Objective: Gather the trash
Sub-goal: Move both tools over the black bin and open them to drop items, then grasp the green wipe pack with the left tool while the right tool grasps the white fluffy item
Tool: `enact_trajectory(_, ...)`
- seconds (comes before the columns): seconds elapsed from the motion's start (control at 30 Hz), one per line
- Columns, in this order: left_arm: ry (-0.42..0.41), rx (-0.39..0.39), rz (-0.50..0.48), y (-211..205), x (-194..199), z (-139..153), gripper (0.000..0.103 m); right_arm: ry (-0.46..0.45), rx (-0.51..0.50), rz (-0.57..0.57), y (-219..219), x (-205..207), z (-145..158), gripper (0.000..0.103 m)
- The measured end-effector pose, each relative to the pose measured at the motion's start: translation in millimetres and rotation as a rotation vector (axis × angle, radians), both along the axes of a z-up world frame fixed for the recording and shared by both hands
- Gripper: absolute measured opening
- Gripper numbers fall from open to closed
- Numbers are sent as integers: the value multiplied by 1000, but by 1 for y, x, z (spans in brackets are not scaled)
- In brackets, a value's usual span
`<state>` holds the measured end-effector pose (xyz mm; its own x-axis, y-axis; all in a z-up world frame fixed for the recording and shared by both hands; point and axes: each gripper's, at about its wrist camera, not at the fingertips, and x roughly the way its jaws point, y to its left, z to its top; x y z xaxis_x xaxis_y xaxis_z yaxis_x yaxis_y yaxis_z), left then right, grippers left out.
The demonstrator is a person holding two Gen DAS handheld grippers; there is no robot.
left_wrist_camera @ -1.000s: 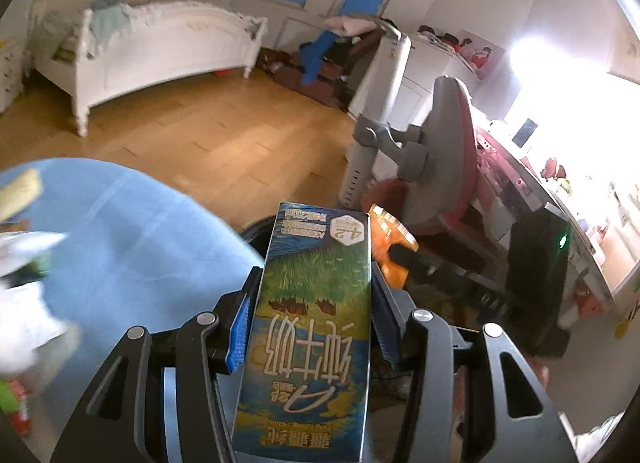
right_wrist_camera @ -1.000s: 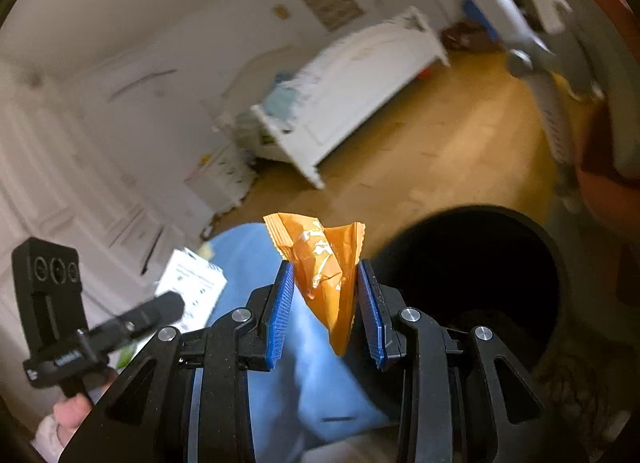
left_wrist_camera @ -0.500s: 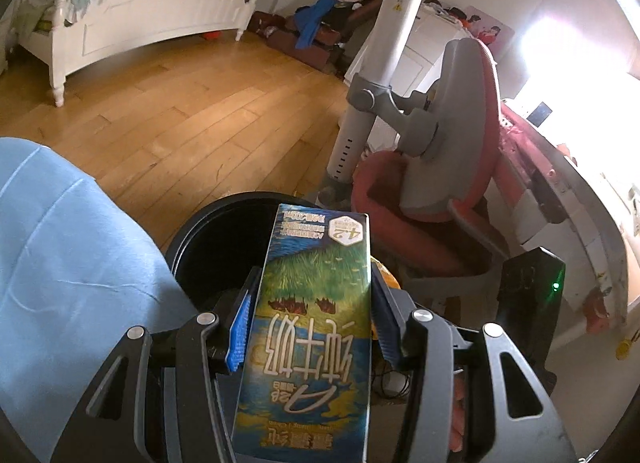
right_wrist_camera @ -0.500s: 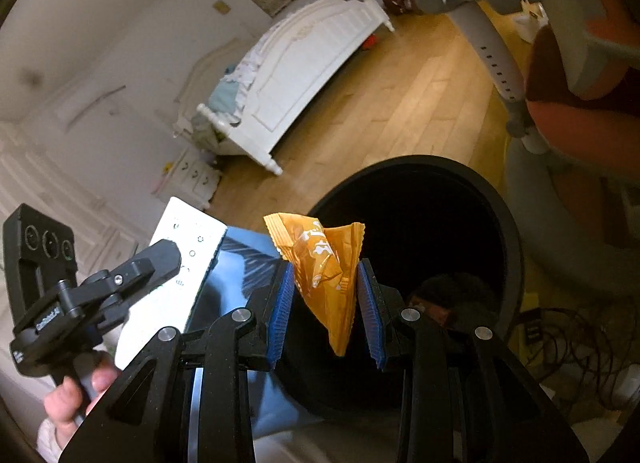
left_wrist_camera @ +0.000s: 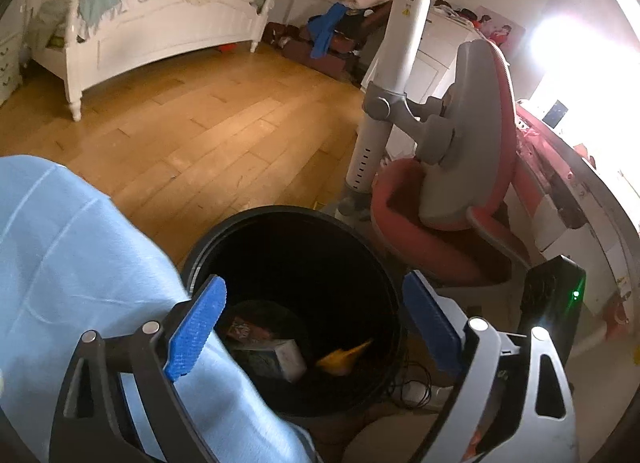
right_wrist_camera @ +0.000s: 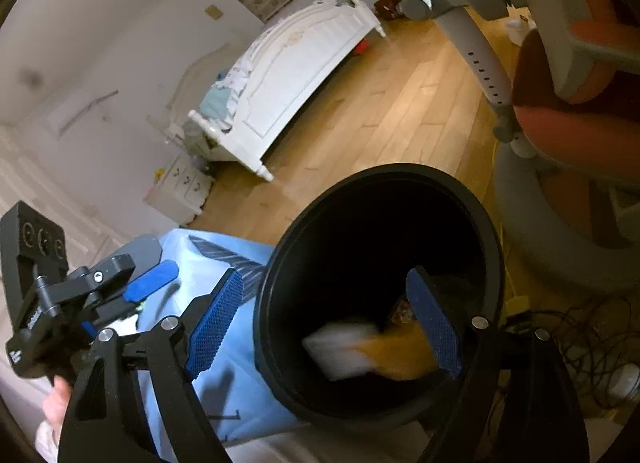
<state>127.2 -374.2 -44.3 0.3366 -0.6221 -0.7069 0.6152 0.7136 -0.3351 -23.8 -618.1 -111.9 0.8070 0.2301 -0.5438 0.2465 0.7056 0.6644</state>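
lying binned: one carton (left_wrist_camera: 276, 359), one wrapper (left_wrist_camera: 344, 357)

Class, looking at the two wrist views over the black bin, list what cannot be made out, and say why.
- Right wrist view: the white carton and orange wrapper in the black bin are motion-blurred; no print is readable.
- Left wrist view: the bin's bottom is too dark; the blue cloth covers its near rim.
- Left wrist view: the desk is washed out by glare.

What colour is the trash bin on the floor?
Black, inside and out: the trash bin shows best in the right wrist view.
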Motion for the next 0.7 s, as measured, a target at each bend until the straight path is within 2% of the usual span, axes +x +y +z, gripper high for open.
enact_trajectory(0.2, -30, -41, 60, 45, -15, 21, 91, -25, -20, 56, 25, 5, 20, 83)
enact_trajectory(0.37, -92, -45, 164, 118, -34, 37, 93, -62, -54, 159, 66, 20, 47, 83)
enact_trajectory(0.57, -179, 13, 299, 215, -58, 46, 93, -111, -98, 376, 154, 52, 86, 84)
enact_trajectory(0.7, -114, -36, 449, 294, -68, 36, 93, -122, -114, 537, 227, 73, 104, 85)
